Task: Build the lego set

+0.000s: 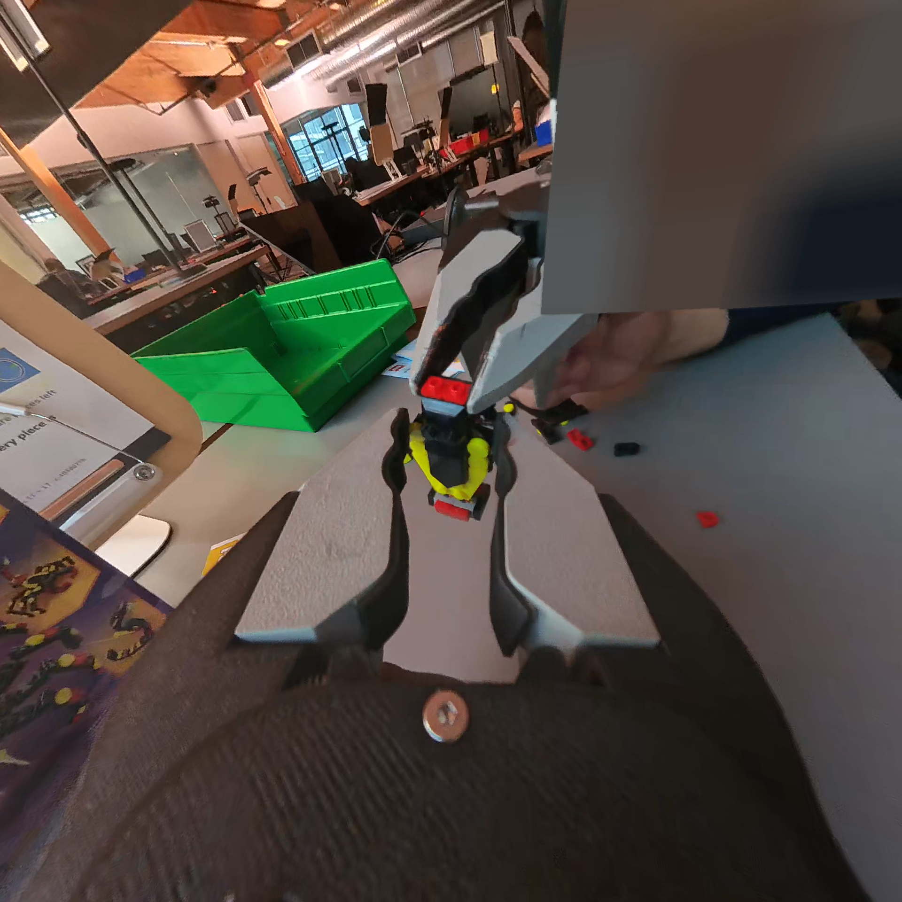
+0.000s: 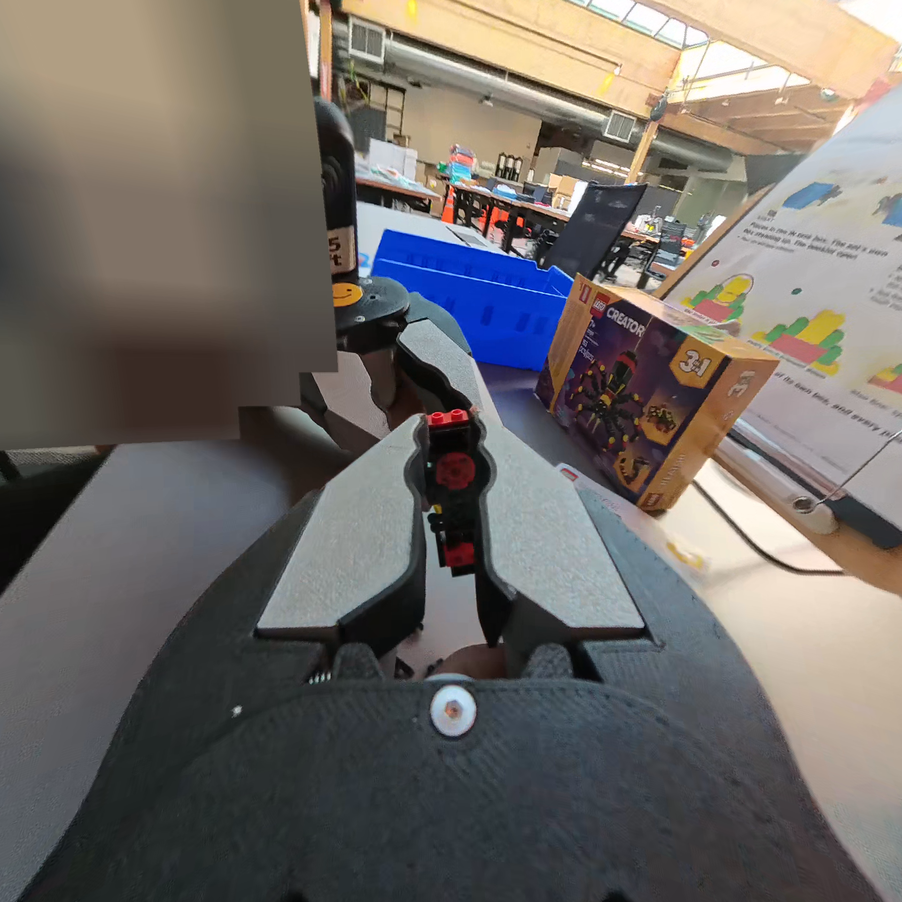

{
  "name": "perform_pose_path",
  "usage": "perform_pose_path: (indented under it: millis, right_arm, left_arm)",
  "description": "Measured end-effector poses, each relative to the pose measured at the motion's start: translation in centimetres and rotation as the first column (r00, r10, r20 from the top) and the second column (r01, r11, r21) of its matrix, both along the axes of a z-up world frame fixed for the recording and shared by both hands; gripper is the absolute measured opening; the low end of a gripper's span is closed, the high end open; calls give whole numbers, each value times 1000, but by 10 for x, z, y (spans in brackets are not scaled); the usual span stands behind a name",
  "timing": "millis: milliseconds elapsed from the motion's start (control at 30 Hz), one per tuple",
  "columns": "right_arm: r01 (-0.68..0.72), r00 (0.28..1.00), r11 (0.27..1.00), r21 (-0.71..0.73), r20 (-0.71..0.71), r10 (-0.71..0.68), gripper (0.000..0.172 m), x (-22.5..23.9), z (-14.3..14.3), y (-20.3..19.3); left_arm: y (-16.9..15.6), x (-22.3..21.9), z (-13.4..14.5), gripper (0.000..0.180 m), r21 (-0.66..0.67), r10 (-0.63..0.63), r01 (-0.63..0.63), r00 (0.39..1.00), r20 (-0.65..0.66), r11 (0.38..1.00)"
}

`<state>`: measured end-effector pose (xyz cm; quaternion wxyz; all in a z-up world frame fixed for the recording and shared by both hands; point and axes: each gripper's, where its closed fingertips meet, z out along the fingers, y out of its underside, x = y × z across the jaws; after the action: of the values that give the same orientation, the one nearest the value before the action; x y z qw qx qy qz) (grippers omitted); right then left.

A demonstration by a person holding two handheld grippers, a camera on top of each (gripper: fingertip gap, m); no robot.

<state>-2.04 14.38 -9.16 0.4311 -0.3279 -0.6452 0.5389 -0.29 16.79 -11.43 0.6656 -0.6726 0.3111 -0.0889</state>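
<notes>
Model (image 1: pixel 451 456) – black body, yellow limbs, red bricks, both grippers' fingers (image 1: pixel 399 441) clamping.

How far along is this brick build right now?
Partly built: a black, yellow and red model is held between both claws. The left claw grips its body; the right claw clamps the end topped by a red brick. Left over: loose red and black pieces on the table.

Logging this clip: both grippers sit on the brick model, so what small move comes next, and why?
Probably press the red brick down: the right gripper pinches it atop the model, which the left gripper clamps.
</notes>
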Motion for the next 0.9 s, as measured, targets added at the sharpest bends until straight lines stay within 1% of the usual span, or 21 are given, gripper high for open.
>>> perform_pose_path:
  millis: [67,133,167,233,300,367,400,467,567,733,767,800,833,900]
  right_arm:
    - [-37,999,989,-143,8,39,13,-1,4,4]
    - [-91,995,937,-339,1,97,12,-1,12,8]
    - [-102,994,909,-403,1,111,13,-3,14,10]
    - [-117,991,855,-504,-6,132,12,-5,16,13]
    - [-131,989,805,-579,-17,148,12,-6,18,17]
    - [-150,986,766,-625,-41,160,12,-6,22,20]
    - [-154,986,758,-634,-49,159,12,-6,24,21]
    - [-148,987,750,-644,-55,148,12,-7,27,21]
    - [-122,992,762,-636,-53,115,12,-9,29,22]
    - [-104,994,741,-663,-51,94,11,-13,30,24]
    - [-100,993,710,-697,-118,24,0,-9,41,39]
    - [-93,984,656,-749,-170,-54,0,-3,52,61]
    - [-106,981,623,-775,-183,-61,0,3,57,74]
    - [-117,986,603,-789,-162,-21,0,9,54,87]
  left_arm:
    - [1,-2,3,32,-20,-3,4,999,46,1000]
    - [0,-3,12,32,-35,-11,16,991,131,999]
    - [2,-4,13,32,-53,0,8,989,150,999]
    - [4,-7,15,32,-70,21,-9,985,173,998]
    - [5,-8,17,33,-125,20,13,965,261,992]
    - [5,-7,21,33,-188,11,66,925,380,980]
    - [5,-6,24,33,-199,10,79,912,410,977]
    - [5,-6,26,33,-219,13,99,889,457,971]
    - [4,-8,29,33,-249,27,118,859,512,961]
    - [4,-11,29,32,-283,43,152,813,580,947]
    - [2,-10,25,32,-307,37,182,805,592,934]
    - [1,-10,20,32,-322,44,189,800,598,928]
    - [2,-11,15,32,-337,60,184,797,601,923]
    - [5,-12,11,32,-347,69,182,796,601,920]
